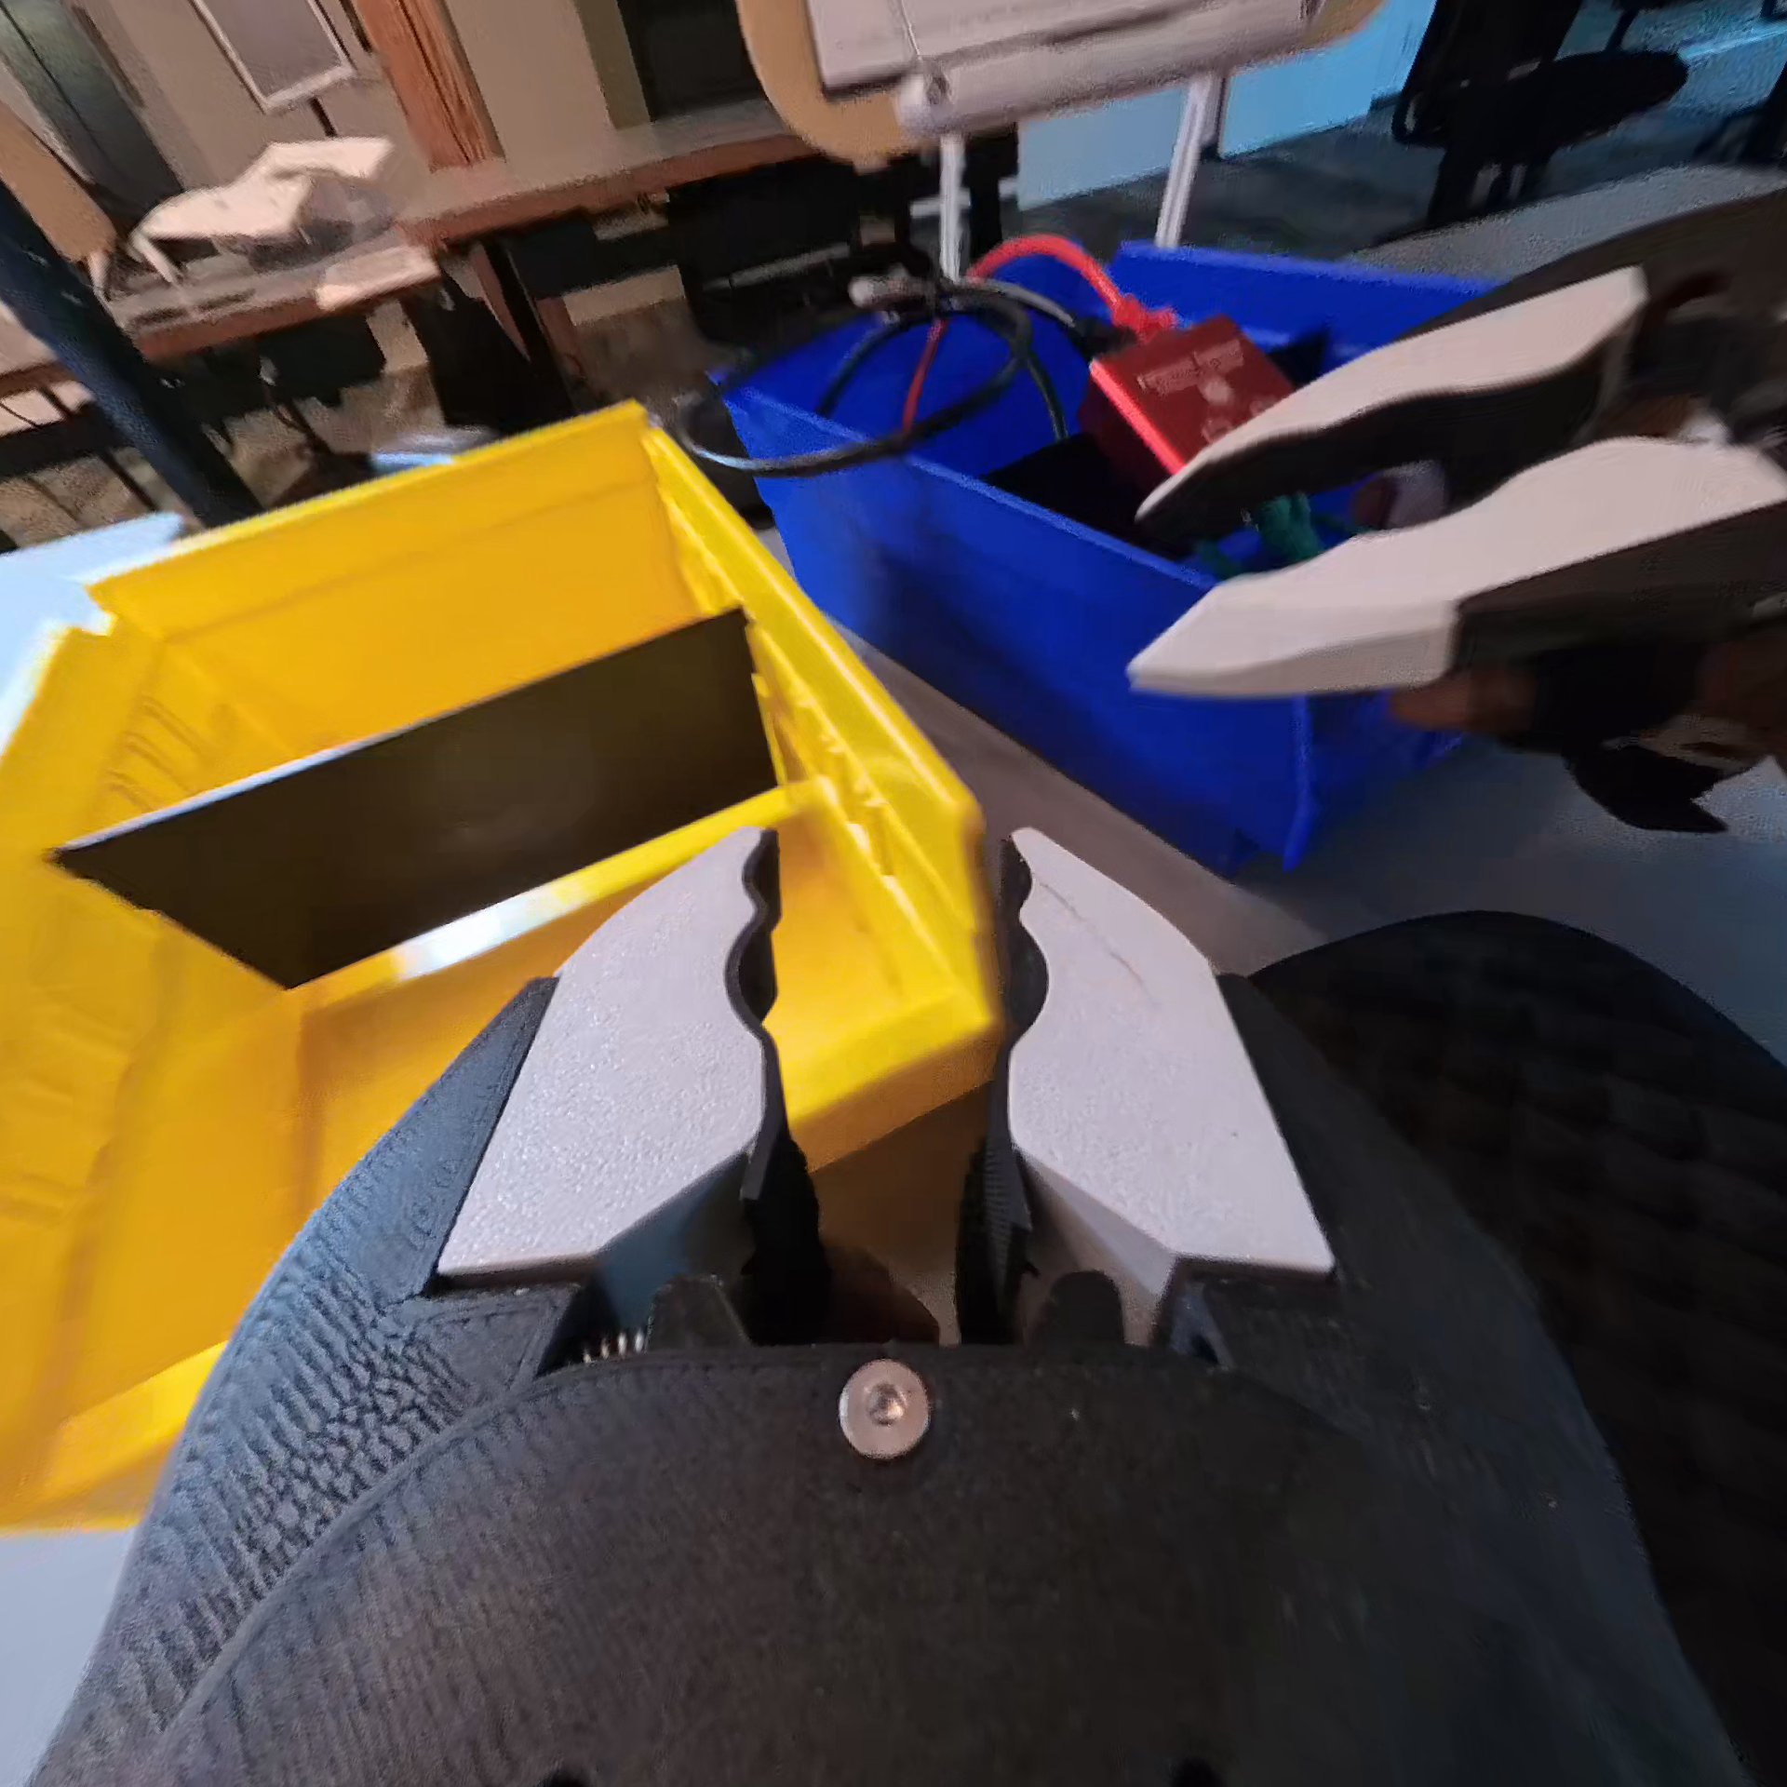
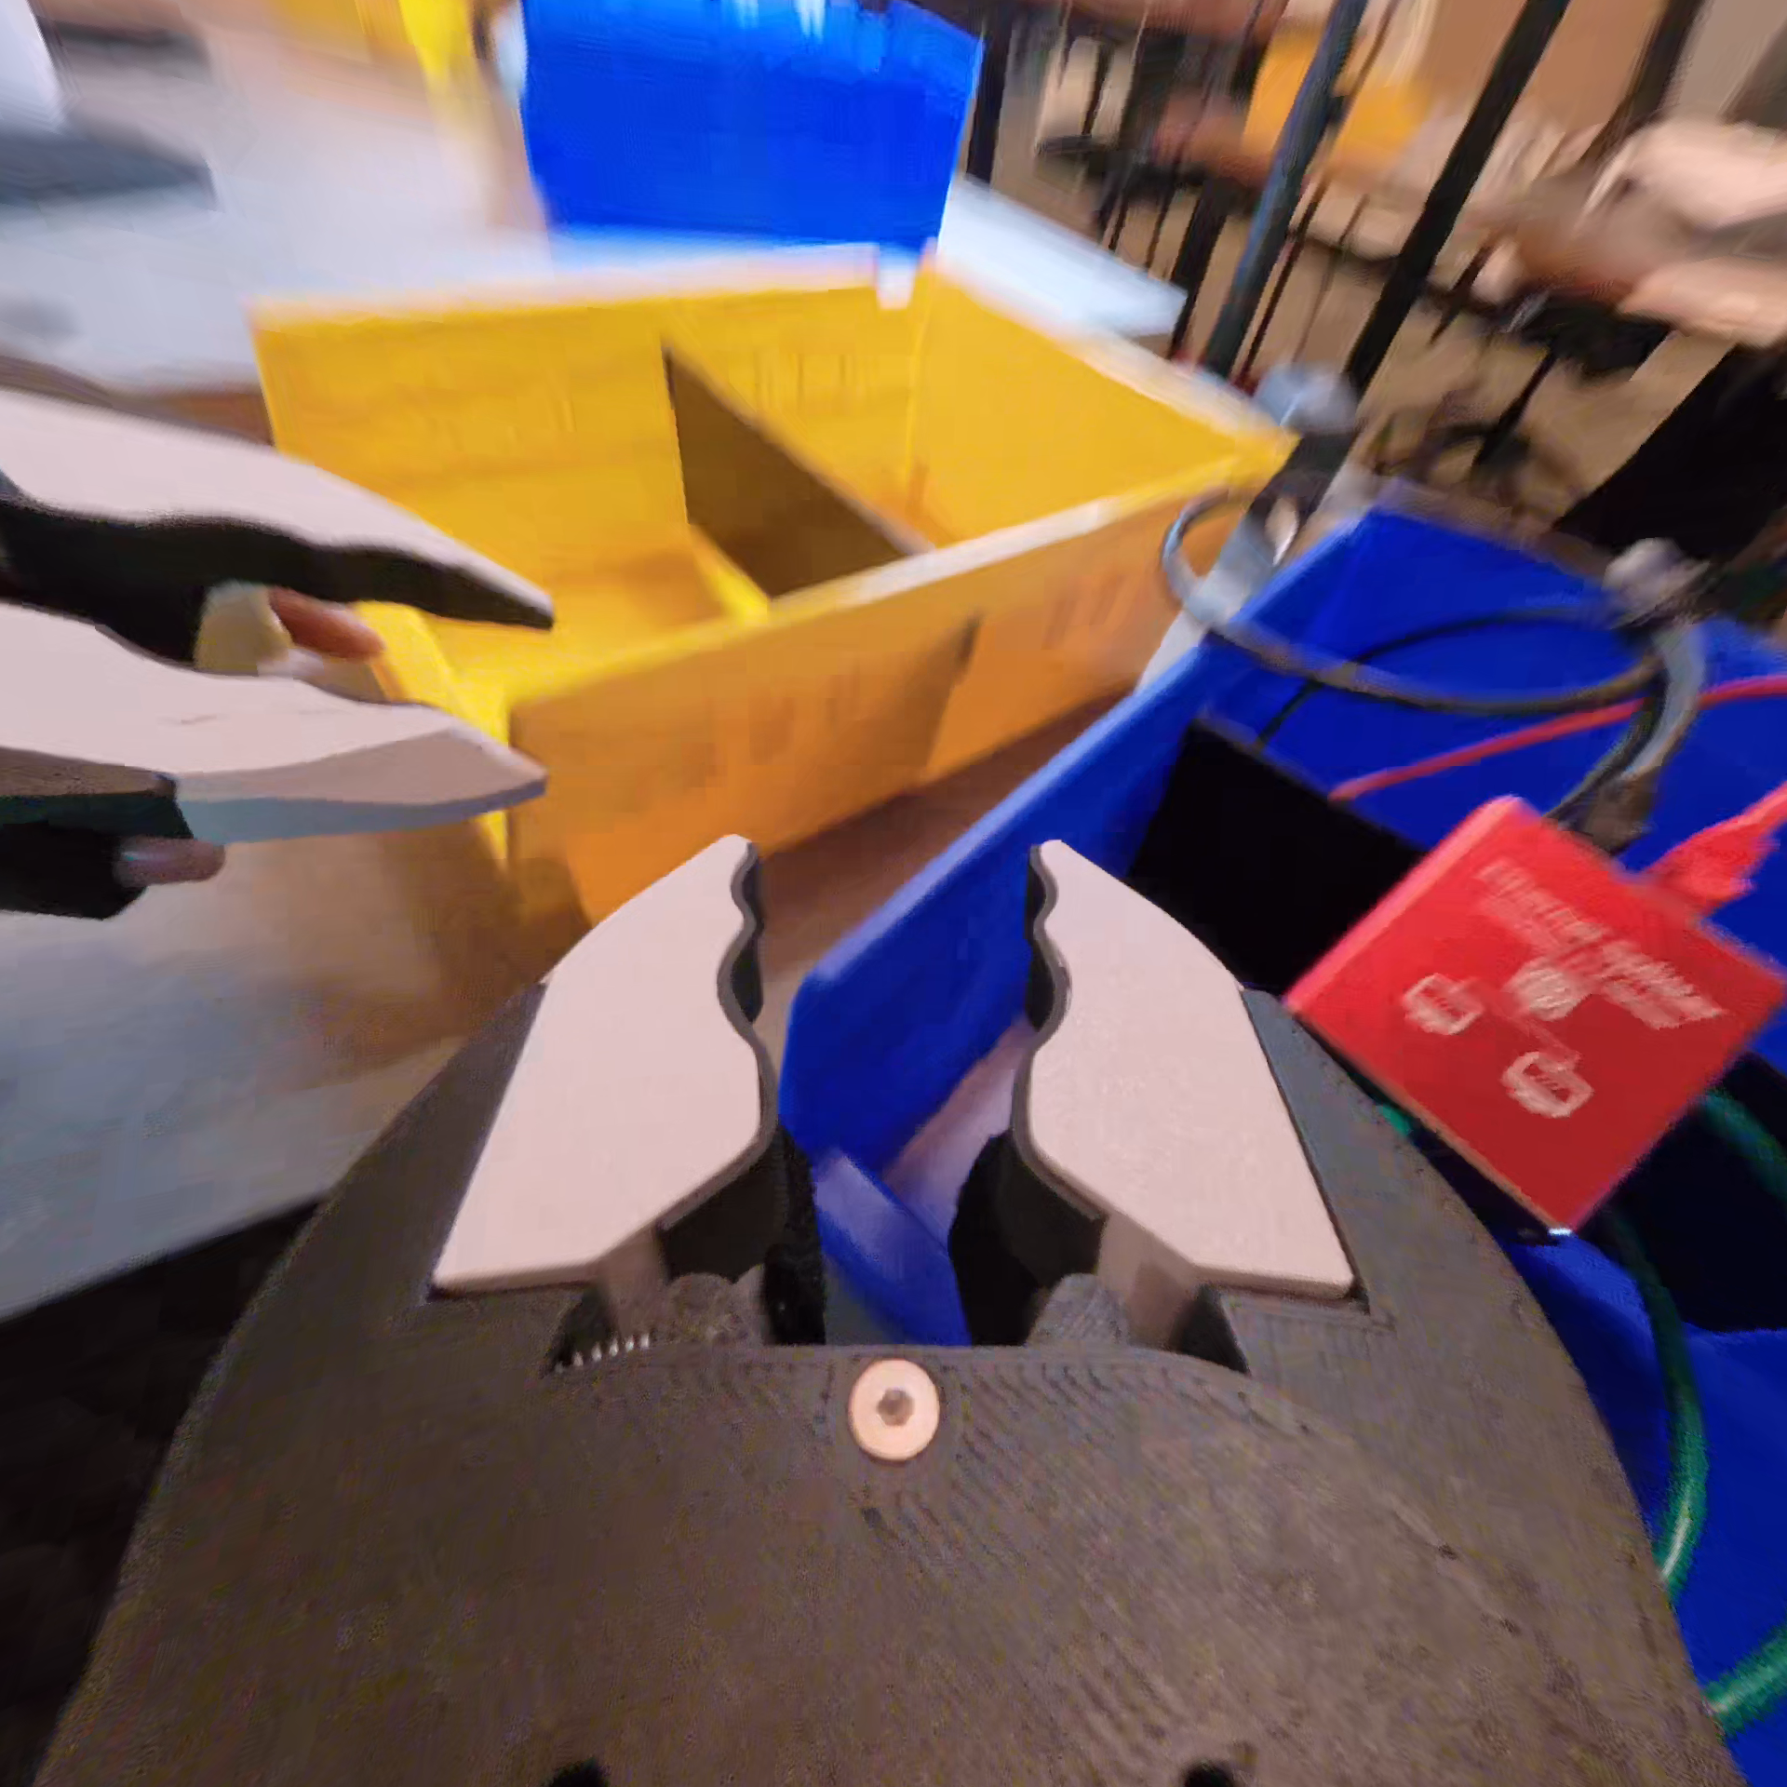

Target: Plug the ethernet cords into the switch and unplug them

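In the left wrist view, the left gripper (image 1: 888, 875) has its jaws spread and holds nothing; it hangs over the near corner of the yellow bin (image 1: 861, 735). At two o'clock stands the blue bin (image 1: 1015, 600), with the red switch (image 1: 1185, 392) and black cord (image 1: 928, 387) inside.

In the right wrist view, the right gripper (image 2: 894, 885) also has its jaws spread and empty, above the blue bin's near wall. The switch lies at three o'clock, a green cord (image 2: 1687, 1431) under it.

I judge the task is hardly begun: neither gripper holds a cord, and whether any cord sits in the switch I cannot tell.
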Demonstrator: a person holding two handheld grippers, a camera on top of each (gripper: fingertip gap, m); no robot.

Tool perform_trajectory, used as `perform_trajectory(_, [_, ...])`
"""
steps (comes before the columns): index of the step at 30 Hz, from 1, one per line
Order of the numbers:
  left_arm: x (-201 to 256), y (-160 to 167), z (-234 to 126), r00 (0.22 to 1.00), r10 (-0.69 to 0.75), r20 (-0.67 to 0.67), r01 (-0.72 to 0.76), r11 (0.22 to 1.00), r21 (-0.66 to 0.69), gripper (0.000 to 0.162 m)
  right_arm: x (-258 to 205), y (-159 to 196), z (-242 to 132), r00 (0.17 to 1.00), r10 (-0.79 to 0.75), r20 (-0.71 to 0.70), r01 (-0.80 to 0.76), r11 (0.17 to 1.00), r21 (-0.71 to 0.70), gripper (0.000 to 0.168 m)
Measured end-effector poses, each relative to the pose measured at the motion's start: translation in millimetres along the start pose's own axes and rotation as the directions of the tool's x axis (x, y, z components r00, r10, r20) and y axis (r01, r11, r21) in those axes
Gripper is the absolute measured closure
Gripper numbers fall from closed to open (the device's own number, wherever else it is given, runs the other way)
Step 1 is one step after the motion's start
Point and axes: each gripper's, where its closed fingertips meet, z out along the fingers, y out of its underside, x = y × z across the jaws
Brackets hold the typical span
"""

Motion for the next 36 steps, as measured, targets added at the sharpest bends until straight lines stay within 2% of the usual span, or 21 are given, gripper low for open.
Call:
perform_trajectory(3, [-49, -16, -32, 0.991, -0.052, 0.120, 0.042, 0.995, 0.087, 0.111, -5, -50, -27, 0.998, -0.006, -0.065, 0.024, 0.960, 0.278, 0.106])
perform_trajectory(5, [-98, -15, -53, 0.956, -0.100, 0.275, 0.067, 0.989, 0.129, 0.107, -23, -65, -32, 0.999, -0.015, -0.051, 0.032, 0.939, 0.342, 0.099])
perform_trajectory(7, [-145, 2, -68, 0.900, -0.149, 0.409, 0.102, 0.986, 0.134, 0.103, -46, -60, -21, 1.000, -0.010, 0.001, 0.009, 0.959, 0.284, 0.093])
perform_trajectory(9, [-172, 26, -73, 0.867, -0.208, 0.452, 0.178, 0.978, 0.107, 0.098, -63, -42, -1, 0.999, 0.011, 0.047, -0.019, 0.985, 0.169, 0.086])
perform_trajectory(12, [-176, 58, -60, 0.896, -0.243, 0.372, 0.250, 0.968, 0.030, 0.094, -69, -19, 22, 0.995, 0.080, 0.065, -0.083, 0.996, 0.043, 0.082])
perform_trajectory(15, [-170, 65, -46, 0.927, -0.247, 0.283, 0.250, 0.968, 0.026, 0.093, -70, -15, 36, 0.995, 0.086, 0.051, -0.086, 0.996, -0.003, 0.086])
perform_trajectory(19, [-175, 66, -34, 0.945, -0.189, 0.267, 0.192, 0.981, 0.012, 0.111, -75, -14, 49, 0.995, 0.065, 0.071, -0.061, 0.996, -0.063, 0.090])
perform_trajectory(21, [-169, 65, -29, 0.953, -0.193, 0.233, 0.195, 0.981, 0.015, 0.134, -76, -13, 55, 0.997, 0.045, 0.069, -0.039, 0.996, -0.085, 0.098])
perform_trajectory(23, [-175, 67, -33, 0.934, -0.183, 0.307, 0.189, 0.982, 0.010, 0.157, -71, -9, 58, 1.000, 0.003, 0.025, 0.000, 0.994, -0.113, 0.102])
perform_trajectory(24, [-175, 66, -37, 0.928, -0.177, 0.328, 0.180, 0.983, 0.022, 0.158, -66, -7, 59, 0.999, -0.049, -0.002, 0.048, 0.991, -0.124, 0.113])
perform_trajectory(25, [-174, 63, -41, 0.922, -0.185, 0.339, 0.177, 0.983, 0.055, 0.159, -61, -7, 57, 0.995, -0.100, -0.029, 0.095, 0.988, -0.123, 0.129])
perform_trajectory(27, [-172, 53, -53, 0.909, -0.176, 0.379, 0.135, 0.982, 0.132, 0.159, -61, -9, 55, 0.992, -0.126, -0.025, 0.123, 0.987, -0.100, 0.133])
perform_trajectory(30, [-167, 32, -72, 0.890, -0.126, 0.438, 0.062, 0.986, 0.157, 0.158, -60, -20, 49, 0.981, -0.187, -0.057, 0.185, 0.982, -0.044, 0.141])
perform_trajectory(36, [-148, -48, -114, 0.853, -0.061, 0.519, -0.119, 0.945, 0.306, 0.157, -52, -80, 7, 0.960, -0.234, -0.156, 0.261, 0.947, 0.188, 0.144])
